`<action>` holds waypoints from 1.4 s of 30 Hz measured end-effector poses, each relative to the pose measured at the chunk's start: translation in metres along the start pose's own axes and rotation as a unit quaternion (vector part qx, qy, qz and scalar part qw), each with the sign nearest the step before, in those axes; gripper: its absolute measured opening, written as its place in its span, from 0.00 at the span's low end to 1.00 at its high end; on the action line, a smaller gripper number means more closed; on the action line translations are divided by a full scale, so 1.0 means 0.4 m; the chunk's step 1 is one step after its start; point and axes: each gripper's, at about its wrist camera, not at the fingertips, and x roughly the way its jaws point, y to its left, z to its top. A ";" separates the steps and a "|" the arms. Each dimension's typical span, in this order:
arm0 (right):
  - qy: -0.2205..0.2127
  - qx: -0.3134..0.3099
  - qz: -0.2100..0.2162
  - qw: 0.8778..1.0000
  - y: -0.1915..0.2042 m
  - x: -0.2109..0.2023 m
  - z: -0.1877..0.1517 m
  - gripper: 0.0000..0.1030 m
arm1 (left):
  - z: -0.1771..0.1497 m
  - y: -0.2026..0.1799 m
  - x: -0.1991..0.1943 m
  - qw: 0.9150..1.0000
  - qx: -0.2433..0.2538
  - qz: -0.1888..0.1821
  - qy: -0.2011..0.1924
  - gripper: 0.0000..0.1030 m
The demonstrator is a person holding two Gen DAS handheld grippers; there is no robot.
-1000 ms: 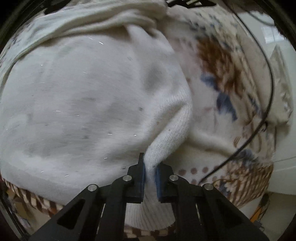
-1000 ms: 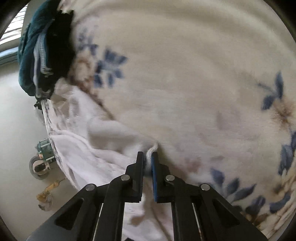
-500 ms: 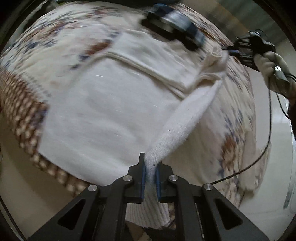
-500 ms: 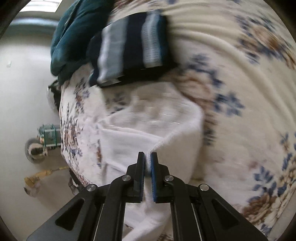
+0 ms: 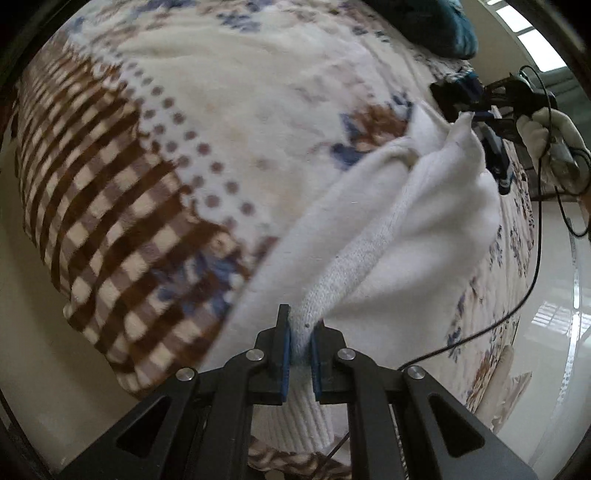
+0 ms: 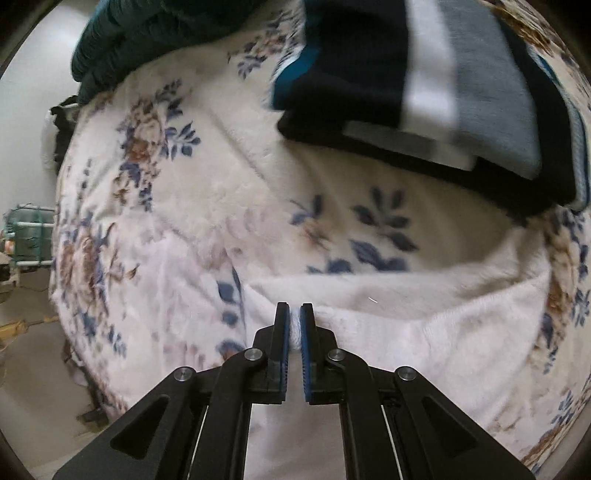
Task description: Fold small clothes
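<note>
Left gripper [image 5: 300, 332] clamps the ribbed edge of a white garment [image 5: 417, 236] at lower centre; right gripper [image 6: 294, 328] pinches another edge, lifted over a floral blanket [image 6: 207, 206].

A floral fleece blanket [image 6: 229, 206] is covering the bed, its brown checked border [image 5: 110, 221] hanging at the edge. A dark teal bundle [image 6: 147, 33] is lying at the far end. A small green wheeled cart [image 6: 27, 236] is standing on the pale floor [image 5: 554, 295] beside the bed
</note>
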 end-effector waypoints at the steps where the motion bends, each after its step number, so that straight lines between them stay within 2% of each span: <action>1: 0.002 0.000 -0.007 1.000 0.012 0.022 0.007 0.05 | 0.002 0.015 0.006 1.000 -0.003 -0.003 0.007 0.06; 4: 0.011 -0.005 -0.024 1.000 0.057 0.085 0.015 0.05 | 0.001 0.063 0.045 0.999 -0.011 -0.012 0.037 0.08; 5: 0.020 -0.008 -0.028 0.999 0.067 0.106 0.018 0.05 | 0.000 0.083 0.054 0.998 -0.020 -0.020 0.049 0.11; 7: 0.042 -0.002 -0.009 0.999 0.073 0.137 0.012 0.08 | 0.014 0.108 0.078 0.996 -0.029 -0.034 0.076 0.15; 8: 0.051 0.010 0.013 0.999 0.065 0.138 0.007 0.15 | 0.023 0.120 0.077 0.995 -0.033 -0.046 0.086 0.21; 9: 0.057 0.018 0.041 0.997 0.053 0.132 0.000 0.30 | 0.031 0.128 0.065 0.994 -0.036 -0.050 0.090 0.35; 10: 0.059 0.026 0.070 0.995 0.039 0.118 -0.009 0.39 | 0.043 0.135 0.043 0.994 -0.035 -0.050 0.091 0.44; 11: 0.057 0.036 0.093 0.993 0.020 0.096 -0.022 0.55 | 0.055 0.138 0.018 0.994 -0.030 -0.051 0.088 0.57; 12: 0.044 0.048 0.105 0.992 -0.014 0.056 -0.043 0.58 | 0.068 0.139 -0.003 0.995 -0.026 -0.051 0.084 0.63; 13: 0.029 0.051 0.110 0.992 -0.042 0.021 -0.061 0.58 | 0.090 0.135 -0.030 0.995 -0.023 -0.054 0.076 0.63; 15: -0.002 0.053 0.098 0.994 -0.124 -0.063 -0.107 0.58 | 0.144 0.111 -0.061 0.996 -0.015 -0.064 0.066 0.65; 17: -0.034 0.053 0.061 0.996 -0.215 -0.134 -0.153 0.58 | 0.226 0.036 -0.071 0.995 0.011 -0.083 0.051 0.65; 20: -0.054 0.062 0.008 0.997 -0.353 -0.180 -0.193 0.58 | 0.345 -0.113 -0.029 0.991 0.060 -0.117 0.034 0.65; 23: -0.052 0.106 0.012 0.993 -0.480 -0.173 -0.204 0.58 | 0.465 -0.284 0.078 0.984 0.094 -0.150 0.034 0.65; 26: -0.062 0.150 0.042 0.986 -0.573 -0.138 -0.194 0.58 | 0.572 -0.435 0.227 0.978 0.120 -0.158 0.060 0.65; 28: -0.070 0.179 0.080 0.978 -0.622 -0.098 -0.178 0.58 | 0.617 -0.498 0.314 0.977 0.138 -0.140 0.078 0.62; 29: -0.070 0.189 0.092 0.975 -0.630 -0.085 -0.171 0.58 | 0.631 -0.518 0.337 0.978 0.148 -0.128 0.078 0.42; 30: -0.067 0.202 0.114 0.971 -0.642 -0.062 -0.161 0.58 | 0.647 -0.537 0.356 0.977 0.156 -0.125 0.072 0.05; 31: -0.063 0.210 0.129 0.967 -0.649 -0.044 -0.153 0.53 | 0.652 -0.541 0.356 0.977 0.156 -0.126 0.070 0.05; 33: -0.063 0.221 0.138 0.963 -0.650 -0.022 -0.142 0.11 | 0.665 -0.559 0.314 0.975 0.176 -0.130 0.039 0.05; 37: -0.095 0.201 0.133 0.966 -0.617 -0.043 -0.121 0.09 | 0.694 -0.544 0.268 0.975 0.194 -0.110 0.018 0.05; 40: -0.095 0.190 0.106 0.971 -0.604 -0.032 -0.101 0.08 | 0.747 -0.512 0.341 0.980 0.178 -0.079 0.036 0.05; 42: -0.081 0.186 0.084 0.976 -0.599 0.000 -0.081 0.08 | 0.760 -0.496 0.386 0.980 0.178 -0.070 0.056 0.05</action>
